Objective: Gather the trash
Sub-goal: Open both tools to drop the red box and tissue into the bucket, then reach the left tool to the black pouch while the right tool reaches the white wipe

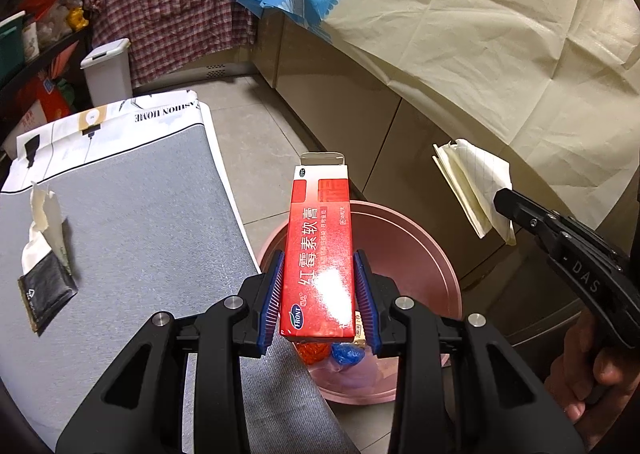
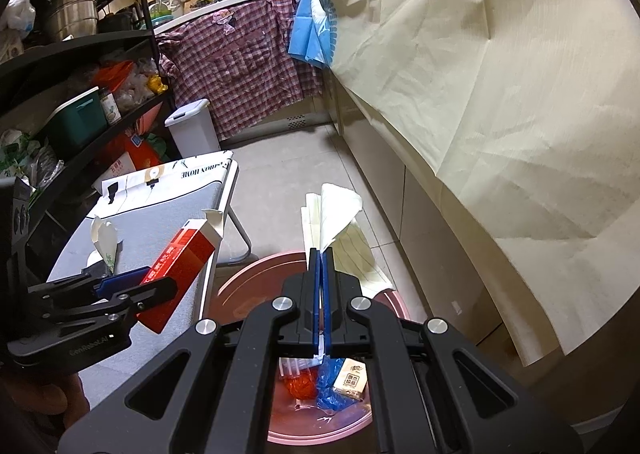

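left gripper (image 1: 319, 294) jaws clamped, right gripper (image 2: 322, 254) jaws pinched

Tiled floor (image 2: 280, 174), black shelving (image 2: 80, 46) (cluttered), plaid shirt (image 2: 240, 66) hanging.

The round pink plastic basin (image 1: 436, 254) is left open from above, flanked by the grey cloth-covered table (image 1: 140, 214) and beige cabinet fronts (image 1: 340, 122).

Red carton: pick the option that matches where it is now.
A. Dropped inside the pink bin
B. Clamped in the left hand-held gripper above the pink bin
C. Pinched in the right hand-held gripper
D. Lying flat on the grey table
B: the red carton sits between the blue pads of the left hand-held gripper, held over the pink bin, while the right hand-held gripper pinches folded paper instead.
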Motion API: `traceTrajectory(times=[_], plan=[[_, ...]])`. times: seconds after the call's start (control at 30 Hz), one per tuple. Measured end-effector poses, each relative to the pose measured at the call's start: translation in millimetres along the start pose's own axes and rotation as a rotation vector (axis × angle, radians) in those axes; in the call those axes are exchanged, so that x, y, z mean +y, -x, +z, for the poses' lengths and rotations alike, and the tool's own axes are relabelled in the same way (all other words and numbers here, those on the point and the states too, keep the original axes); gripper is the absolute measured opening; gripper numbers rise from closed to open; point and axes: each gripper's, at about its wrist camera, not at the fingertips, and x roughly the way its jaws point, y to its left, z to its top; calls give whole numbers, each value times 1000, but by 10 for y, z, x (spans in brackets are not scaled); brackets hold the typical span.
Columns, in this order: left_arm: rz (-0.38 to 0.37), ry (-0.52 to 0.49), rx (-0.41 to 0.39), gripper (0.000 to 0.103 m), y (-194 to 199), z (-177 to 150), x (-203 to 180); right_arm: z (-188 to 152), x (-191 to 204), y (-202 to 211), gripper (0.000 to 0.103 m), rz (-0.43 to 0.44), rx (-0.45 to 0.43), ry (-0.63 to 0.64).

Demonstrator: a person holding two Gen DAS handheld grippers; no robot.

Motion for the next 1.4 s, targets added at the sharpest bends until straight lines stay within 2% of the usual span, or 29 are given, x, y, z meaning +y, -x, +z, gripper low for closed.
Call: traceTrajectory(times=[0.37, 0.47, 0.53, 0.6, 0.77, 1.07, 1.27, 1.4], plan=[[-1, -7, 20, 34, -149, 42, -55, 0, -4, -56, 2, 4, 16, 0], [-5, -26, 36, 35, -200, 61, -91, -17, -15, -136, 6, 9, 54, -5], [-5, -30, 59, 36, -241, 69, -88, -28, -18, -176, 14, -7, 73, -5], [-6, -26, 53, 36, -225, 72, -70, -15, -45, -162, 30, -11, 67, -23], [-3, -22, 39, 36, -147, 69, -43, -28, -51, -154, 34, -20, 64, -26], [15, 3, 4, 36, 200, -16, 202, -18, 21, -144, 34, -23, 56, -2], [44, 8, -39, 36, 596, -103, 516, -19, 121, -54, 34, -17, 26, 29], [90, 22, -93, 36, 916, -154, 803, -23, 178, 26, 34, -13, 4, 44]])
